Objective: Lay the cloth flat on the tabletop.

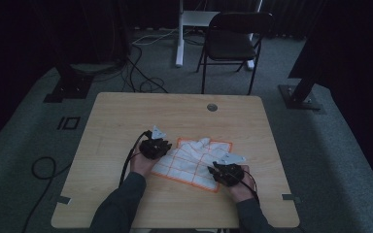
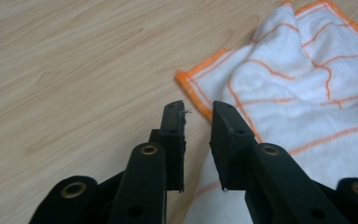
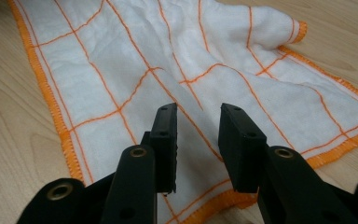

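White cloth (image 1: 194,162) with orange hem lies crumpled near table (image 1: 126,116) centre. My left gripper (image 2: 198,109), jaws apart, empty, at its 9 o'clock edge; right gripper (image 3: 198,114), jaws apart, at 5 o'clock hem. Bare wood all round.

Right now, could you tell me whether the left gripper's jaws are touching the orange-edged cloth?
Cannot tell. In the left gripper view the left gripper has its jaws parted above the cloth edge with nothing clamped between them, but no view shows whether their undersides rest on the fabric.
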The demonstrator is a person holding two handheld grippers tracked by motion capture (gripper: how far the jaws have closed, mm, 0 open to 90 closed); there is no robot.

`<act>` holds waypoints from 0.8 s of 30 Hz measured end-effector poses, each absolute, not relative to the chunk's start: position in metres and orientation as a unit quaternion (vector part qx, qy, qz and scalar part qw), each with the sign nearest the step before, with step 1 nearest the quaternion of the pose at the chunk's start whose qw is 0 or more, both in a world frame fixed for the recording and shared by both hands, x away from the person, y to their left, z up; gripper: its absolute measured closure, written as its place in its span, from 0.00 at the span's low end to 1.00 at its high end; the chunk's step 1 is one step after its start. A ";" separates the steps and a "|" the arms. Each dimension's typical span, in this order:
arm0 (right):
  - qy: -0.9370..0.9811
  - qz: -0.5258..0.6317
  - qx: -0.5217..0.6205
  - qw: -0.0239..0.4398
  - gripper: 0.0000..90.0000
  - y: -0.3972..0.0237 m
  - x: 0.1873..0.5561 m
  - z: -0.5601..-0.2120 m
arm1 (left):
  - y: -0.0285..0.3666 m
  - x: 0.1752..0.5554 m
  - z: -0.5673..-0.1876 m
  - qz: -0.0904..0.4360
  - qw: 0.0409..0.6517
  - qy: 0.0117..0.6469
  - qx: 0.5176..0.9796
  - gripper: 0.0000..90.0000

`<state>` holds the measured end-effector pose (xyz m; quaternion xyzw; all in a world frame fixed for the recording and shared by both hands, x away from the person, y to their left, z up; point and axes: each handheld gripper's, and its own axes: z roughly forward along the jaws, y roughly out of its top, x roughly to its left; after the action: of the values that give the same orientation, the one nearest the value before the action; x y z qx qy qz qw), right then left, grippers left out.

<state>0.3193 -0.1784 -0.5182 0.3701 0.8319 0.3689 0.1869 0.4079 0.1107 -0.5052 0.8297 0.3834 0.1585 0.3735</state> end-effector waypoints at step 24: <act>0.837 0.357 0.372 0.186 0.75 -0.177 0.321 -0.526 | 0.066 0.443 -0.534 0.162 0.328 0.378 0.850 0.89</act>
<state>0.3212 -0.1768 -0.5257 0.3717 0.8367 0.3568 0.1856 0.4429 0.0661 -0.5338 0.8503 0.3781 0.1625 0.3281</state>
